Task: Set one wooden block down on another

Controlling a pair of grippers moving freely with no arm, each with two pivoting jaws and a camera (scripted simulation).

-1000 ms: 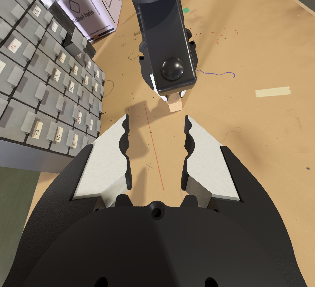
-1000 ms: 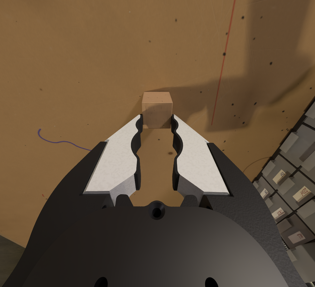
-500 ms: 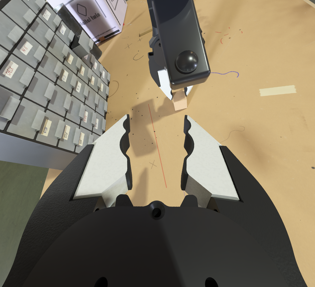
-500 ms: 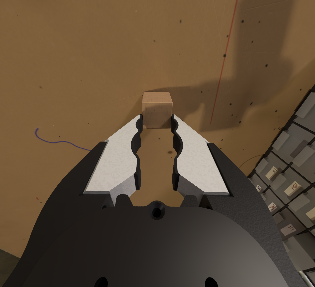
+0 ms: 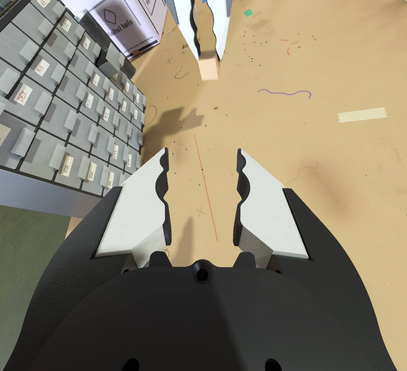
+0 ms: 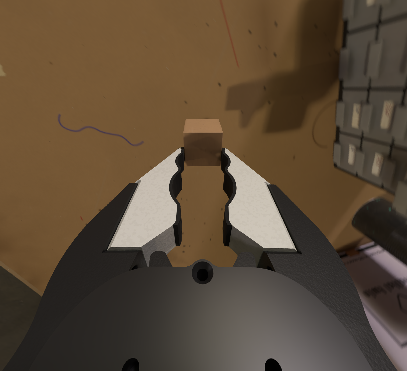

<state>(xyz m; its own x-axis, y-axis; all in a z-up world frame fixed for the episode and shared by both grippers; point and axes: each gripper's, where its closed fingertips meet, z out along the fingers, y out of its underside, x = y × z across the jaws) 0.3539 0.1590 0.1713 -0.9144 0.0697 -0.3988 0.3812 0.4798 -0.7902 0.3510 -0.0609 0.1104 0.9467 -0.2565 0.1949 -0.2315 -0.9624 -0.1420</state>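
Note:
A light wooden block (image 5: 209, 69) is clamped between the fingertips of my right gripper (image 5: 209, 58), which hangs over the brown table (image 5: 286, 162) ahead of my left gripper. The block is off the surface, and its shadow lies on the table below it. In the right wrist view the same block (image 6: 202, 133) sits at the tips of the right gripper (image 6: 202, 153). My left gripper (image 5: 202, 155) is open and empty, low over a red line on the table. A small tan piece (image 5: 185, 46) lies behind the right gripper, mostly hidden.
A grey cabinet of small labelled drawers (image 5: 66, 107) stands along the left; it also shows in the right wrist view (image 6: 374, 74). A white cardboard box (image 5: 114, 8) and a dark cylinder (image 5: 92, 23) stand behind it. A tape strip (image 5: 361, 114) lies at the right.
My right gripper has lifted the block off the table and carried it farther from my left gripper, tilting as it rose. My left gripper has stayed open.

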